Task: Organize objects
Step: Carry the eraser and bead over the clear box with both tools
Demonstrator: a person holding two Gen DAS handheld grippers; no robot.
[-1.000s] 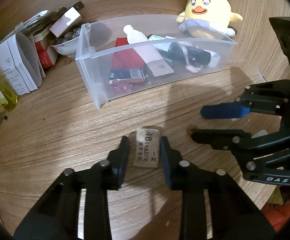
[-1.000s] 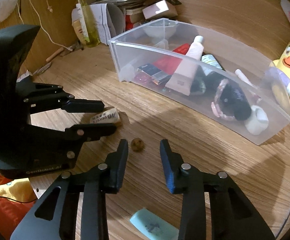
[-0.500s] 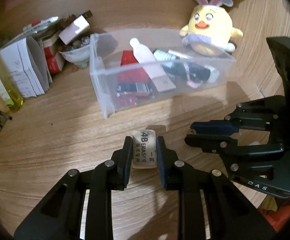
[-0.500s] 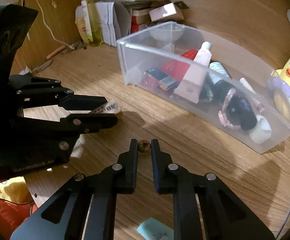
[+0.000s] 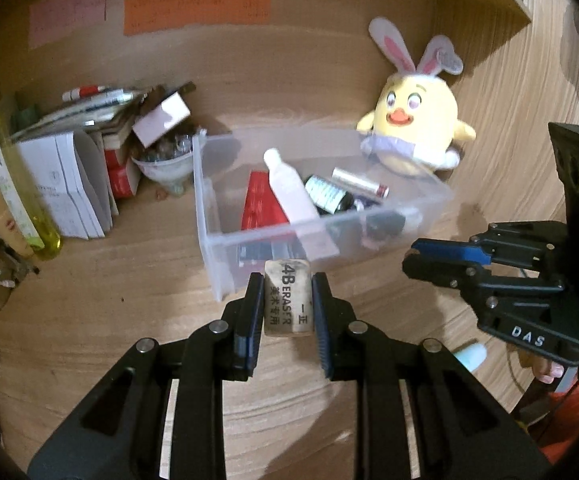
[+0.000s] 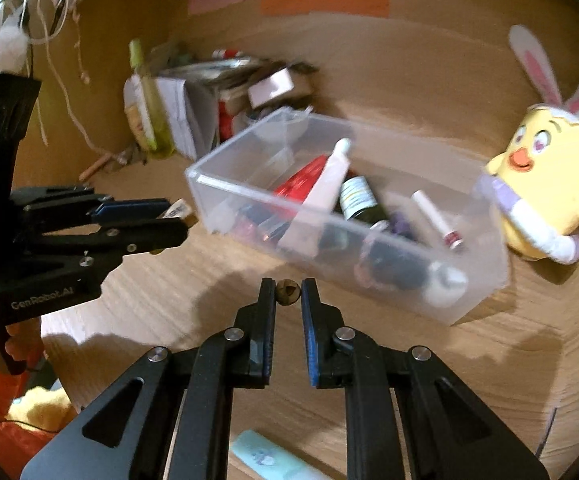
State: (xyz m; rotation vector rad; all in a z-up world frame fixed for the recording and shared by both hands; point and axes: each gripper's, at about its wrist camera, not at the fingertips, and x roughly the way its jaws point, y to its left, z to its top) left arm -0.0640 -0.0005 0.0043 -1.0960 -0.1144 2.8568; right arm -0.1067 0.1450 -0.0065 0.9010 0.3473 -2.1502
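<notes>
Now the left gripper (image 5: 287, 304) is clamping the eraser (image 5: 288, 300) by its two long sides, label facing up, its far end poking out past the fingertips. It is looking light and slightly rubbery, so a mid-body pinch should be holding well. The right gripper (image 6: 288, 292) is pinching a small brown bead (image 6: 288, 291) right at its tips; being round and hard, it is liable to squirt out. A second ago both were lying on the desk (image 5: 89, 320) between open jaws; now both are hanging lifted, with the clear bin (image 5: 225, 240) sitting just beyond the fingertips
</notes>
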